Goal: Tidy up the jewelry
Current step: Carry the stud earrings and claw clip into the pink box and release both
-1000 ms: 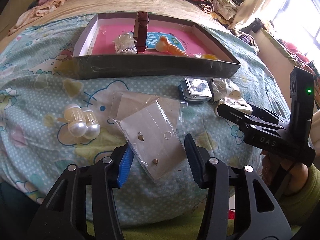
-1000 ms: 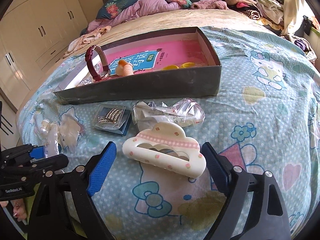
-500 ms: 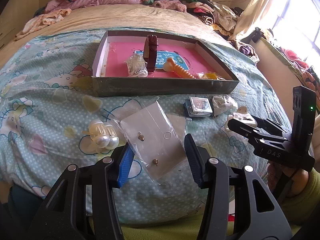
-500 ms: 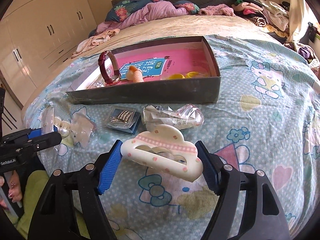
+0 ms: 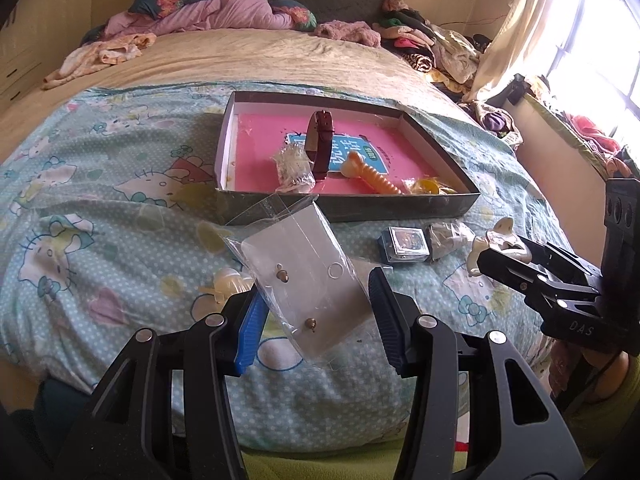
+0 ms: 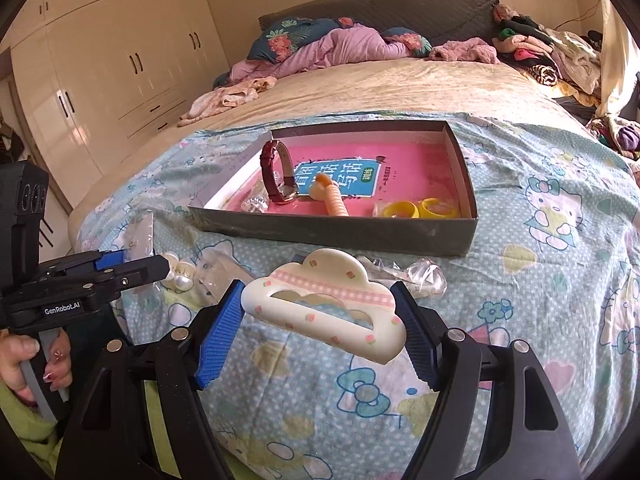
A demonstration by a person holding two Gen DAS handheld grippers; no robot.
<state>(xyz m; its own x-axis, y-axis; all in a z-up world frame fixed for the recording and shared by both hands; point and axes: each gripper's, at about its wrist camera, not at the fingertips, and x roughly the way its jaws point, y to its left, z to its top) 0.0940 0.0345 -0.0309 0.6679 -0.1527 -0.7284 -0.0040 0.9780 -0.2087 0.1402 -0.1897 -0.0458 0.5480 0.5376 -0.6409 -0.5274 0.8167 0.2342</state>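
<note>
My left gripper (image 5: 316, 318) is shut on a clear plastic bag (image 5: 304, 276) holding small stud earrings on a card, lifted off the bed. My right gripper (image 6: 320, 322) is shut on a cream cloud-shaped hair claw (image 6: 320, 308) with a pink checked band, also held above the bedspread. Beyond both lies the dark shallow box (image 5: 348, 210) (image 6: 340, 236) with a pink book as its floor. In it are a maroon-strapped watch (image 5: 322, 148) (image 6: 276, 176), a peach spiral clip (image 5: 372, 176), a crinkled bag (image 5: 294, 168) and yellow rings (image 6: 400, 210).
On the blue cartoon bedspread in front of the box lie a pearl hair clip (image 5: 226, 280) (image 6: 182, 276), a small clear case (image 5: 406, 242) and a crumpled plastic bag (image 5: 448, 238) (image 6: 424, 280). Clothes are piled at the bed's far end. A wardrobe (image 6: 100, 80) stands on the left.
Both grippers have risen and tilted up, so more of the bed and the room shows. The right jaws narrowed onto the hair claw and lifted it off the bedspread. The earring bag rose too.
</note>
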